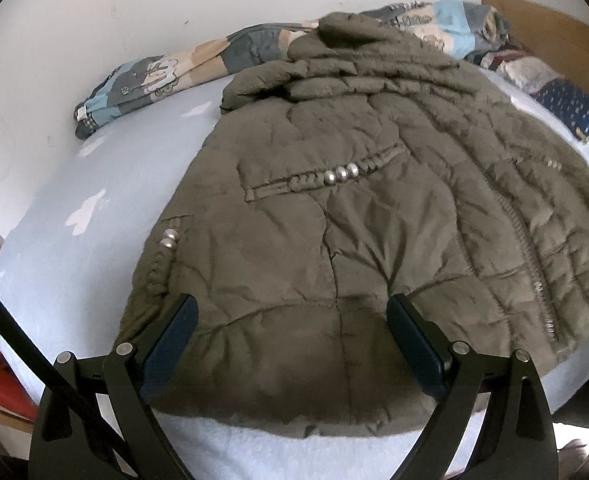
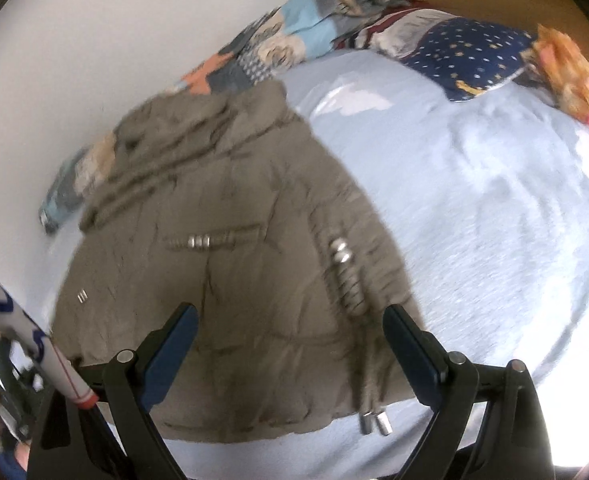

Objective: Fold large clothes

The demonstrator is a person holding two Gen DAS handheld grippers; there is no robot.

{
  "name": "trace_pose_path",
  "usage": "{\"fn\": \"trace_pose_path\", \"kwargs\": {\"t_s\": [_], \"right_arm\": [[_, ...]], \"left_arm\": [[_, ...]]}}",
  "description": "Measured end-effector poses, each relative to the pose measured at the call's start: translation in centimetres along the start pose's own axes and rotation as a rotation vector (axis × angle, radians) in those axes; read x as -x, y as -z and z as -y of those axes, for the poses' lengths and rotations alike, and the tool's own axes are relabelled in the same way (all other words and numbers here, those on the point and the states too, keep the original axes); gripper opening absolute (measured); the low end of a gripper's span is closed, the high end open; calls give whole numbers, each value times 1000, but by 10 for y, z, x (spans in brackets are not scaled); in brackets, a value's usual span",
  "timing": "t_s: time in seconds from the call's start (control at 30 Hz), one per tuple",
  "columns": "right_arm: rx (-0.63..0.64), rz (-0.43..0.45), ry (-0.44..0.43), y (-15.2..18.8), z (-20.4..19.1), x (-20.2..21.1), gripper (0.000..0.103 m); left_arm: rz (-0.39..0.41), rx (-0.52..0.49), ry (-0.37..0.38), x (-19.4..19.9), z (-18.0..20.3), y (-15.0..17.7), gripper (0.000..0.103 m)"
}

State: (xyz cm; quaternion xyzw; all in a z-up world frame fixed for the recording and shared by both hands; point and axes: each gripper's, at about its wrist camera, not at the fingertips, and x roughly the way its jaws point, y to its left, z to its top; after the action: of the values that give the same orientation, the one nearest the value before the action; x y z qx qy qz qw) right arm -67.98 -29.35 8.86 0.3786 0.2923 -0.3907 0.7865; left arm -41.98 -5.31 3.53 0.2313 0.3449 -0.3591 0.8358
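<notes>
Both claws, the left gripper (image 1: 292, 320) and the right gripper (image 2: 290, 330), hung spread wide and empty above the hem of the olive quilted jacket (image 1: 354, 220), which lay flat on the pale blue bedsheet (image 1: 94, 200) beside a patchwork quilt (image 1: 166, 72).

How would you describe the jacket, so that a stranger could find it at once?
Look at the bed with the pale blue sheet. On it lies a padded olive-brown jacket, spread flat near the patchwork quilt. Only it has braided cords with silver beads.

Both wrist views look down closely over the same jacket (image 1: 334, 220) hem.
</notes>
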Motion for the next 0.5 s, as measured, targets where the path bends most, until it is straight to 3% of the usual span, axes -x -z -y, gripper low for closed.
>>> {"fn": "trace_pose_path", "kwargs": {"t_s": [0.2,0.23,0.3,0.37,0.5], "right_arm": [[-151,28,31,-13,39,10,96],[-186,19,27,-12,47,9,91],[-241,-3,-4,-10,57,5,78],[-265,-26,-7,-8,64,1,76],[-345,-47,-4,-3,80,-4,76]], "left_arm": [[55,126,22,27,-42,-15,95],[57,153,21,28,-51,-16,95],[40,264,13,25,-84,-18,95],[5,371,25,17,-112,-15,95],[-99,627,140,-8,-162,4,93]]}}
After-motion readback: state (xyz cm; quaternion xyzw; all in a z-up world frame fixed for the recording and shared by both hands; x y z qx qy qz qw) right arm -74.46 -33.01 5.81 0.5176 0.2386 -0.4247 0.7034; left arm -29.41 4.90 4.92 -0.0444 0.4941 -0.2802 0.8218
